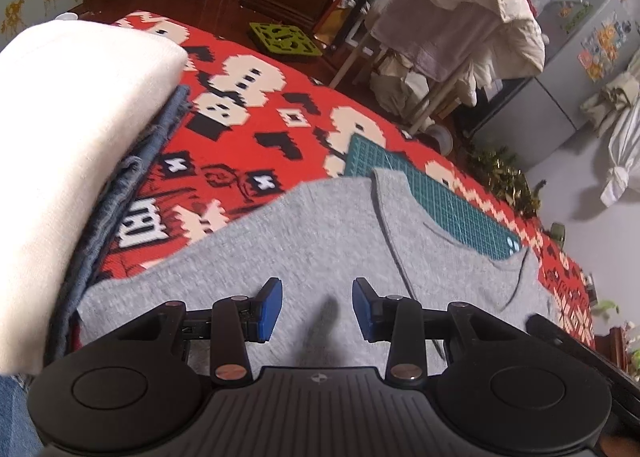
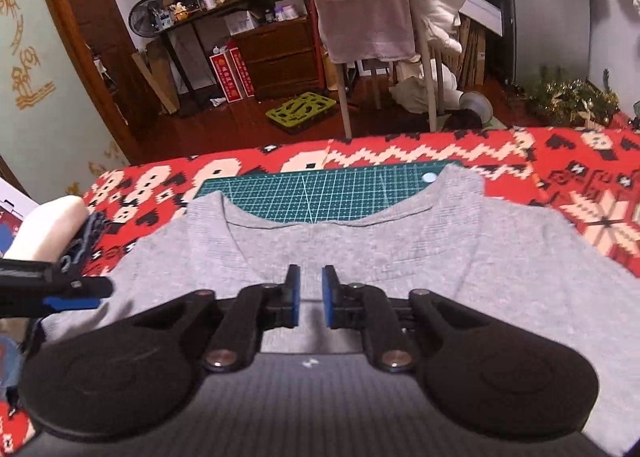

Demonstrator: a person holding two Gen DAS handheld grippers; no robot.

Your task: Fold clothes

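A grey sweater [image 1: 304, 241] [image 2: 360, 249] lies flat on the red patterned blanket [image 1: 248, 129] [image 2: 560, 169], its neckline over a green cutting mat [image 1: 452, 209] [image 2: 320, 193]. My left gripper [image 1: 317, 289] hovers open above the sweater's body, nothing between its blue pads. My right gripper [image 2: 311, 277] is also over the sweater below the collar, its blue pads a narrow gap apart and empty. The left gripper's finger [image 2: 72, 295] shows at the left edge of the right wrist view. A stack of folded clothes, white [image 1: 64, 161] on top of blue denim [image 1: 120, 193], sits to the left.
Beyond the table edge stand a chair draped with white and grey laundry [image 1: 460, 25] [image 2: 380, 9], a wooden drawer unit [image 2: 280, 57], a green crate on the floor [image 2: 300, 109], tinsel decoration [image 2: 572, 101], and a grey fridge [image 1: 576, 57].
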